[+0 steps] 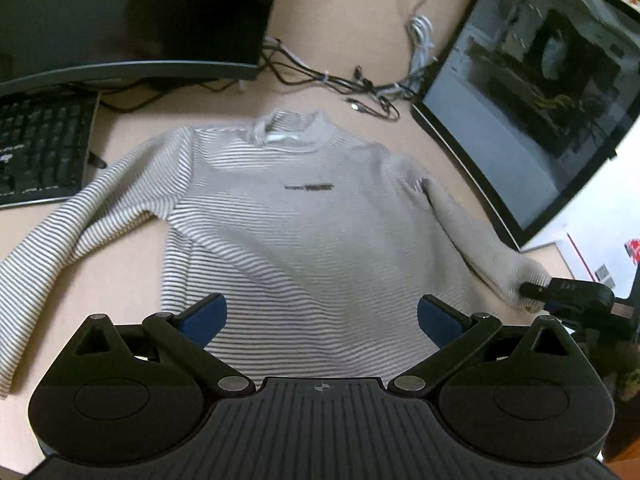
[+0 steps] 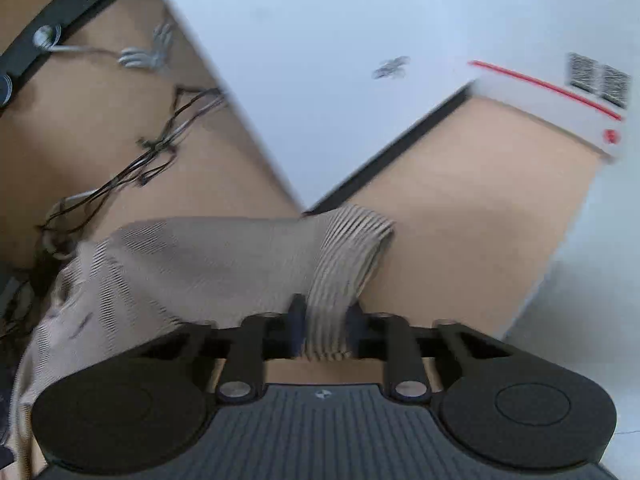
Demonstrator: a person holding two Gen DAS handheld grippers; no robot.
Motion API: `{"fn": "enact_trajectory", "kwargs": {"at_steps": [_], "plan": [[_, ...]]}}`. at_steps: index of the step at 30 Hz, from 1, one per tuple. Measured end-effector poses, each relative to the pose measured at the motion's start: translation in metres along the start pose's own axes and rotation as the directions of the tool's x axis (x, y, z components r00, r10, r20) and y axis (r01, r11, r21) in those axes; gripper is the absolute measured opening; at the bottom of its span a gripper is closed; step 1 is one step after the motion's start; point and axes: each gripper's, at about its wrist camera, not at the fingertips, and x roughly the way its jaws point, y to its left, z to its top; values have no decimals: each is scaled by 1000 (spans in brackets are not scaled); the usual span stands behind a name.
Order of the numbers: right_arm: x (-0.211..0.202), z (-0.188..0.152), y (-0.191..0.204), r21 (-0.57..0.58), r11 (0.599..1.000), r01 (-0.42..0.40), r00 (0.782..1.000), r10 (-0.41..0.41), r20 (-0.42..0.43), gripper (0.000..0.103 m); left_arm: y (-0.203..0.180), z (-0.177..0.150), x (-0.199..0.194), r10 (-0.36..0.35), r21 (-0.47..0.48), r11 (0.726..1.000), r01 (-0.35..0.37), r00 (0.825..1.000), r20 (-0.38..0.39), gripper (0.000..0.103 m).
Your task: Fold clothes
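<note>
Sleeve fold on grey-and-white striped knit long-sleeved sweater (image 1: 304,216)

Right gripper (image 2: 323,320) clamped on right cuff (image 2: 344,256), body lying leftward; left gripper (image 1: 322,316) spread, empty, above hem.

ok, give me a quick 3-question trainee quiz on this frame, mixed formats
1. True or false: the left gripper is shut on the shirt's hem.
2. Multiple choice: the right gripper is shut on which part of the striped shirt? A) collar B) sleeve cuff C) chest label
3. Fill in: left of the shirt on the desk lies a black ____.

Key
1. False: its jaws stand wide open above the shirt's lower part.
2. B: the cuff sits between the pads.
3. keyboard
</note>
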Motion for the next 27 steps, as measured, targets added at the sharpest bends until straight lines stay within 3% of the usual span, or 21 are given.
{"fn": "enact_trajectory", "kwargs": {"at_steps": [2,4,7,9,13,18,23,27], "plan": [[-14,16,24,-67,996,-53,997,57,57,11,4,1,-1,5,-13,1000,-5,1000,10,103],[-40,37,58,-163,980,-117,977,143,156,3,8,2,-2,4,-27,1000,-3,1000,21,103],[-76,68,114,-323,927,-191,921,283,267,3,14,1,-1,-1,-53,999,3,999,38,103],[-90,88,150,-406,881,-242,881,375,287,3,20,-1,-3,-3,-78,997,7,999,51,103],[-93,107,213,-522,788,-327,828,505,244,3,33,-6,-11,13,-131,991,0,995,95,103],[-71,81,279,-614,669,-419,811,579,78,3,53,-13,-21,64,-204,978,-40,992,113,103],[-47,49,313,-655,592,-469,799,601,-29,5,70,-20,-22,110,-258,963,-82,989,95,103],[-49,43,326,-666,540,-515,751,658,-47,14,78,-23,-23,199,-220,960,-172,974,108,103]]}}
